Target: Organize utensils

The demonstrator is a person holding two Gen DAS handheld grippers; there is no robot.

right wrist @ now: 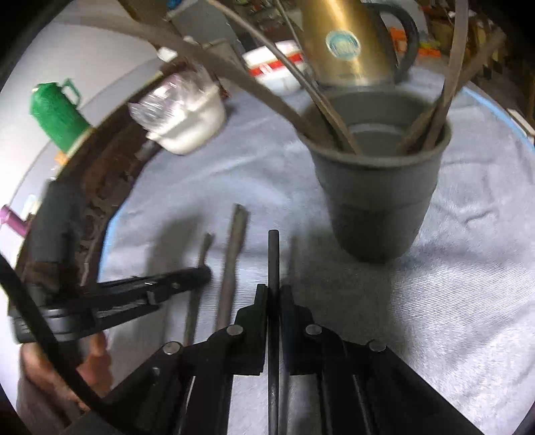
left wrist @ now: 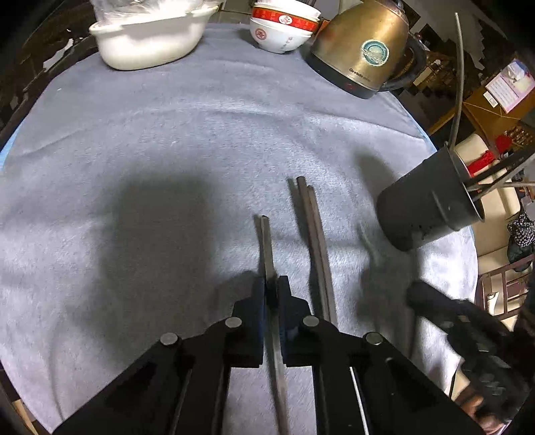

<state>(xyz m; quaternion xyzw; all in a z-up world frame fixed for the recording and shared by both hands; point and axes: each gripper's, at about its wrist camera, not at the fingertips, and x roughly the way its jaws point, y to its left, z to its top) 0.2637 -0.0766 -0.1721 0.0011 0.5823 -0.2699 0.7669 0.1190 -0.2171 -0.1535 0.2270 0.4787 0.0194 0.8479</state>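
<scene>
A: Left tongs?
B: Clamped on one grey chopstick, its tip sticking out ahead over the grey towel on the bench.

A: Anything beside it?
B: A loose pair of chopsticks lying flat on the towel just to the right, side by side, touching each other.

A: Right tongs?
B: Pinched on a single dark chopstick, which runs straight out between the jaws. The other tongs show in that view at left, held by a hand.

A: Further out?
B: Dark grey cup, upright on the towel ahead of the right tongs, with several chopsticks already standing in it, leaning on the rim. In the left view the cup sits at the right edge of the towel.

A: Far end?
B: Brass-coloured kettle behind the cup, a stack of red-and-white bowls beside it, a white dish with plastic wrap farther left. Green flask off the bench, blurry.
</scene>
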